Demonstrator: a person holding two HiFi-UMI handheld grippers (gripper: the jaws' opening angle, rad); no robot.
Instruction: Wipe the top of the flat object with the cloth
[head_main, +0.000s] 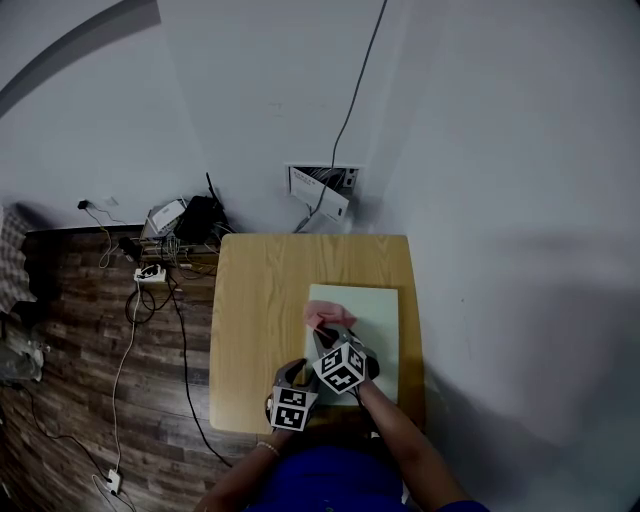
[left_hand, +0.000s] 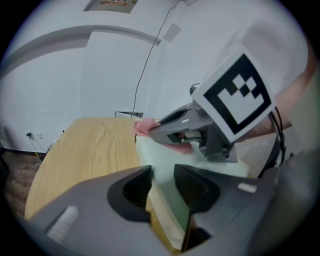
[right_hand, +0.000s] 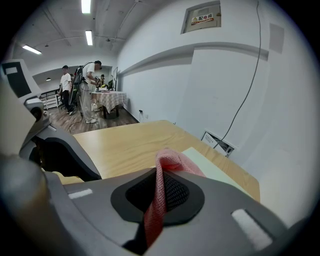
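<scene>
Right gripper (right_hand: 160, 195): clenched on pink mesh cloth (right_hand: 169, 161), which rests on the pale green flat board (right_hand: 212, 167) just ahead.
Left gripper (left_hand: 162, 187): pinching the board's near edge.
Beneath: light wooden table (head_main: 258, 300).
Beyond: white wall; panel plate (right_hand: 202, 19) with red characters, unreadable.
Dark plank floor (head_main: 80, 330).

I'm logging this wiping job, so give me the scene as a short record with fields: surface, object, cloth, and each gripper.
surface: wooden table
flat object: pale green board, lying flat on the table
cloth: pink cloth, over the board's left side
right gripper: shut on the cloth
left gripper: clamped on the board's near edge
</scene>
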